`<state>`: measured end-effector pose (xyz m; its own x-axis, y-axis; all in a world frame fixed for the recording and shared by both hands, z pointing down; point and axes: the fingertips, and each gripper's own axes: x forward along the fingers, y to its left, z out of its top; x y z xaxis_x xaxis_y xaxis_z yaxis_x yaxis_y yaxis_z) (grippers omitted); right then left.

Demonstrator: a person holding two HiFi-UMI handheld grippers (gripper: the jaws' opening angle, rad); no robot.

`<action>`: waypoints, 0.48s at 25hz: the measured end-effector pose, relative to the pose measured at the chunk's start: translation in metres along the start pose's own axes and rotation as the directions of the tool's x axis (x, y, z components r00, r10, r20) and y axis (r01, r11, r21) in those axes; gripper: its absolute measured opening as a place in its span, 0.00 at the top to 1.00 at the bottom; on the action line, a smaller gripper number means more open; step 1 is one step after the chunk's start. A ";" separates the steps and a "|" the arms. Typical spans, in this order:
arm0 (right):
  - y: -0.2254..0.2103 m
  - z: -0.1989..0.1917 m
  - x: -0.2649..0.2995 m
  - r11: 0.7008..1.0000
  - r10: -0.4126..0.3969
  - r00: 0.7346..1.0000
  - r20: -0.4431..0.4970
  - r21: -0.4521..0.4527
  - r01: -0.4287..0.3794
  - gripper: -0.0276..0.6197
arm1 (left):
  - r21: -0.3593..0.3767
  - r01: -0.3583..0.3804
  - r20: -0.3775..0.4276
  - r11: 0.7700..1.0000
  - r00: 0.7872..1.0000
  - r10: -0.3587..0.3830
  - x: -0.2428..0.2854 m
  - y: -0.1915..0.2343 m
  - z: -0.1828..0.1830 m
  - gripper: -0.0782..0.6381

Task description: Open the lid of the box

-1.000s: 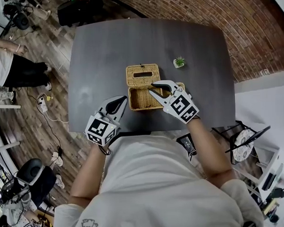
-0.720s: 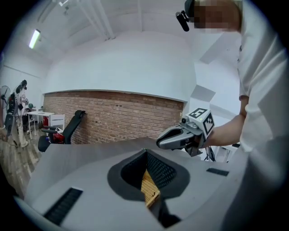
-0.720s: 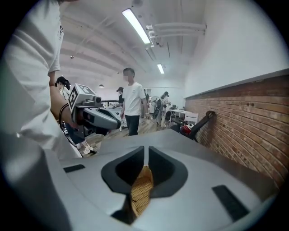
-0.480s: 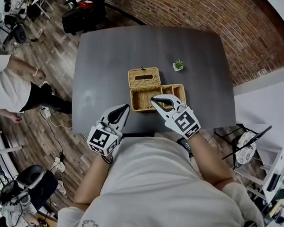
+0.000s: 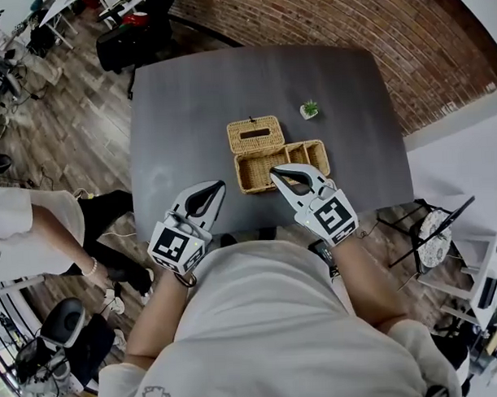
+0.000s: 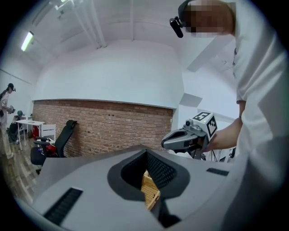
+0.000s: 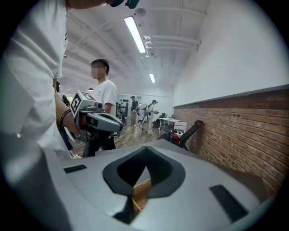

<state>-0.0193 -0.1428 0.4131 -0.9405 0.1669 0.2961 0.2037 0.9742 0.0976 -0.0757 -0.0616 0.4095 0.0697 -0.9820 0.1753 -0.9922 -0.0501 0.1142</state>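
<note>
Two grippers, each with jaws pressed together and empty: left gripper (image 5: 221, 185) beside the box (image 5: 281, 165), right gripper (image 5: 273, 170) at its near rim. Box mid-table (image 5: 188, 98), lid (image 5: 255, 135) already folded flat behind. Advice: lift clear without snagging wicker. Head view alone shows the lid; gripper views show only wicker slivers

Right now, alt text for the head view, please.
A wicker box sits open on a dark table, its lid flipped flat behind it. Both grippers' jaws are shut: the right gripper at the box's front rim, the left gripper clear of it.
</note>
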 end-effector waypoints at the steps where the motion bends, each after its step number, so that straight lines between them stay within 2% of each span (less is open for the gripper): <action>1: 0.003 0.001 0.001 1.000 -0.012 1.000 -0.001 0.002 0.012 0.95 | -0.002 0.008 0.002 1.000 1.000 -0.008 -0.005 0.001 -0.001 0.88; 8: 0.033 0.003 0.001 0.997 -0.071 0.997 -0.020 0.009 0.071 0.95 | 0.004 0.040 0.003 0.999 0.999 -0.040 -0.043 0.010 -0.007 0.88; 12: 0.051 -0.006 -0.004 0.998 -0.065 0.997 -0.036 0.017 0.066 0.95 | -0.008 0.045 -0.002 0.999 0.999 -0.045 -0.054 0.010 -0.014 0.88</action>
<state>-0.0038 -0.0948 0.4221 -0.9414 0.0975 0.3228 0.1367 0.9855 0.1009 -0.0877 -0.0064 0.4146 0.1143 -0.9784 0.1724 -0.9872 -0.0924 0.1297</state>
